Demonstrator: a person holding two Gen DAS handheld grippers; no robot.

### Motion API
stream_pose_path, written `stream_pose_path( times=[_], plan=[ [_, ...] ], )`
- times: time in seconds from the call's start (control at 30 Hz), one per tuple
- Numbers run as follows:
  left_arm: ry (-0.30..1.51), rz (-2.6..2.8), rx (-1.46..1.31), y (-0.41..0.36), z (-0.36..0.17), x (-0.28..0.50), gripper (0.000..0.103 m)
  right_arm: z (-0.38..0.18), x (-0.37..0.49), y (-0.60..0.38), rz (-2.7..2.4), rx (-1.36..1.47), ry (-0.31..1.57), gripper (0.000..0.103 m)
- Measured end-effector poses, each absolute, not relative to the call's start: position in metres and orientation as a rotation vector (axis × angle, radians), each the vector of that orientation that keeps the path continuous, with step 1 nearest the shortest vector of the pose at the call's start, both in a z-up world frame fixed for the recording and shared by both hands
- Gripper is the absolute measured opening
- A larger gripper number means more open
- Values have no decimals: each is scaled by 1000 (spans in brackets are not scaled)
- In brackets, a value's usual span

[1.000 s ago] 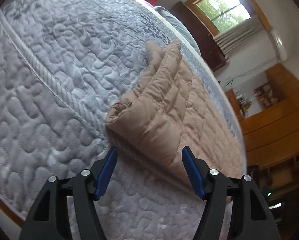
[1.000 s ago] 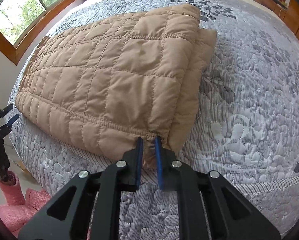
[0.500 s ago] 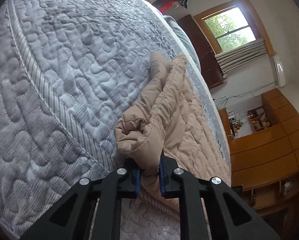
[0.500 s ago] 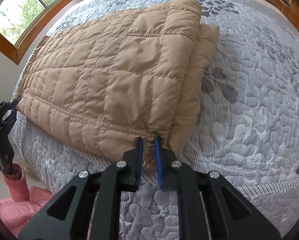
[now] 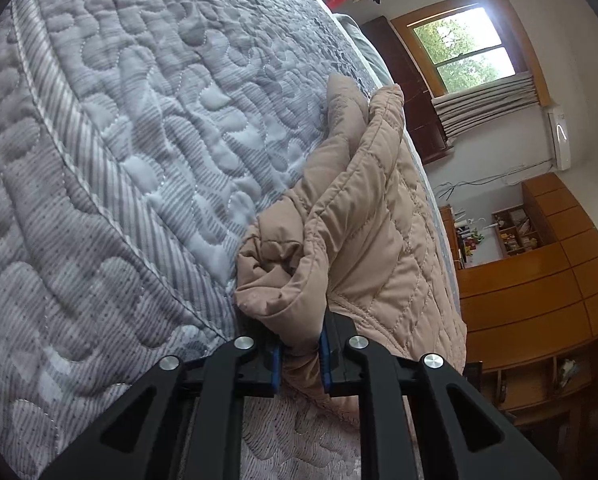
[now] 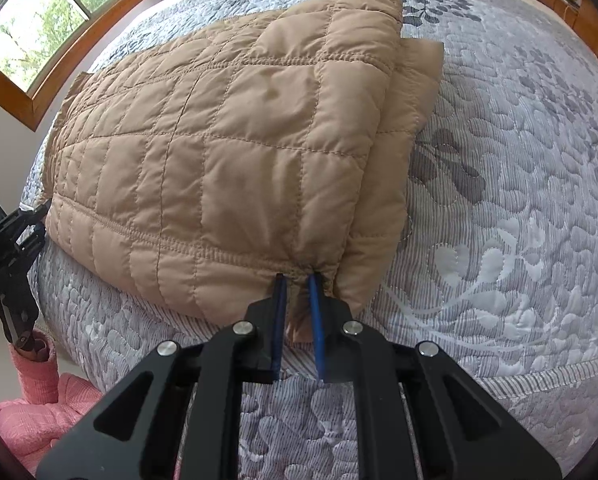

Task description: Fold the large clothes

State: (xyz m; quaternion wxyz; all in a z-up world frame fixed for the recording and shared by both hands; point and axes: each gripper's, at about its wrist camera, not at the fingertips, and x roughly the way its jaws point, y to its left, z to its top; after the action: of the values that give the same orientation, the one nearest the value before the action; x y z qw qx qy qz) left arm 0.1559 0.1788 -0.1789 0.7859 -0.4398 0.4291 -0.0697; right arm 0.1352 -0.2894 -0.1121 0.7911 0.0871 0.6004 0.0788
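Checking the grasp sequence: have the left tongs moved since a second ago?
Yes. The left tongs went from open and short of the jacket to shut on its corner at the mattress edge.

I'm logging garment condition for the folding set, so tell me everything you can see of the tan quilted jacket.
The tan quilted jacket is puffy, smooth-shelled, stitched in squares. It lies folded in layers on the grey quilted bed, its hem at the bed's near edge. The right gripper pinches one hem corner; the left gripper clamps the other, bunched corner.
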Motion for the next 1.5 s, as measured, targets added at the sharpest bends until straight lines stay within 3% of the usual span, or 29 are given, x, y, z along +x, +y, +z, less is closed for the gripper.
stream_pose_path(
  times=[0.23, 0.5, 0.83, 1.17, 1.33, 1.5],
  plan=[
    [930, -149, -890, 179, -171, 155, 13, -115, 128, -289, 142, 204, 1263, 10],
    [771, -205, -630, 140, -88, 142, 10, -114, 122, -300, 154, 262, 1254, 9],
    [665, -487, -271, 16, -11, 137, 10, -111, 121, -303, 158, 267, 1260, 9],
    [870, -655, -118, -84, -58, 170, 10, -110, 121, -304, 175, 275, 1266, 9],
    [1013, -705, -102, -104, -107, 189, 10, -111, 121, -305, 184, 273, 1271, 9],
    [1024, -698, -70, -107, -125, 189, 12, -111, 122, -305, 187, 266, 1274, 9]
  ],
)
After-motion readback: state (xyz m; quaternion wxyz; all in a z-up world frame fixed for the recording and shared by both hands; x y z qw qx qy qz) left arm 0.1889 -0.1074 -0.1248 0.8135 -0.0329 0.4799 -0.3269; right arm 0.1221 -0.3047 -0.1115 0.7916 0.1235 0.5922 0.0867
